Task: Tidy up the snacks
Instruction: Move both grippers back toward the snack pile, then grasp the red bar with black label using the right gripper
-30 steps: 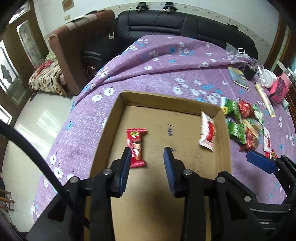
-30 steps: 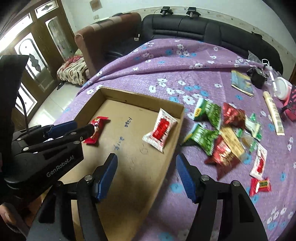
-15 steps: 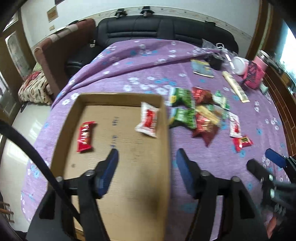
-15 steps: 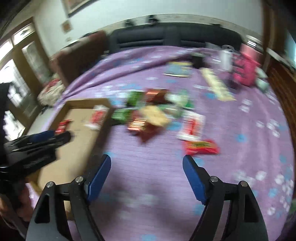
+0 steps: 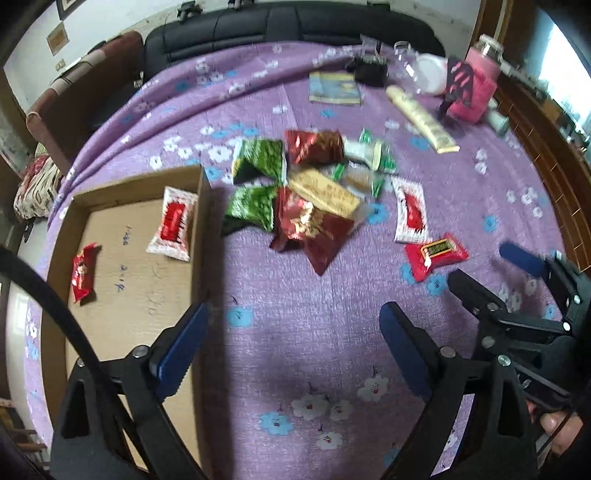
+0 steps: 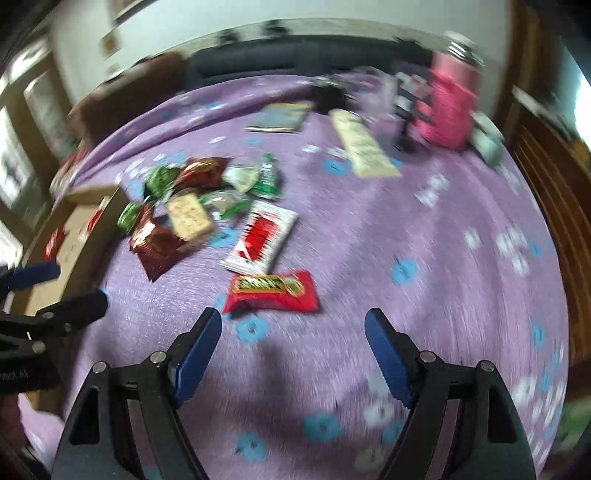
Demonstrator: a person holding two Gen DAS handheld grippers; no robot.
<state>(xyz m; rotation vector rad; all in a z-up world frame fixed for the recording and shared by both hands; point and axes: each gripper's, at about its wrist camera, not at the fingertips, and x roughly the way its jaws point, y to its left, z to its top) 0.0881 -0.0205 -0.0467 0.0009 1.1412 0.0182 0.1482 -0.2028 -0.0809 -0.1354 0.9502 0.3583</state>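
A shallow cardboard box (image 5: 133, 291) lies on the purple flowered cloth at the left. In it are a small red bar (image 5: 82, 271) and a white-and-red packet (image 5: 173, 223). A heap of snack packets (image 5: 310, 195) lies to the box's right, with green, red and beige bags. A white-and-red packet (image 6: 263, 236) and a red bar with a gold label (image 6: 271, 290) lie nearest my right gripper (image 6: 293, 325), which is open and empty just before the red bar. My left gripper (image 5: 295, 332) is open and empty over bare cloth beside the box.
At the far side of the table are a booklet (image 5: 334, 88), a long beige pack (image 5: 421, 118), a pink container (image 5: 474, 90) and a black object (image 5: 371, 70). A black sofa (image 5: 295, 26) stands behind. A wooden rail (image 6: 554, 192) runs along the right.
Both grippers have swung right, away from the box toward the loose snacks. The left gripper has opened wider. The right gripper has closed in on the red bar.
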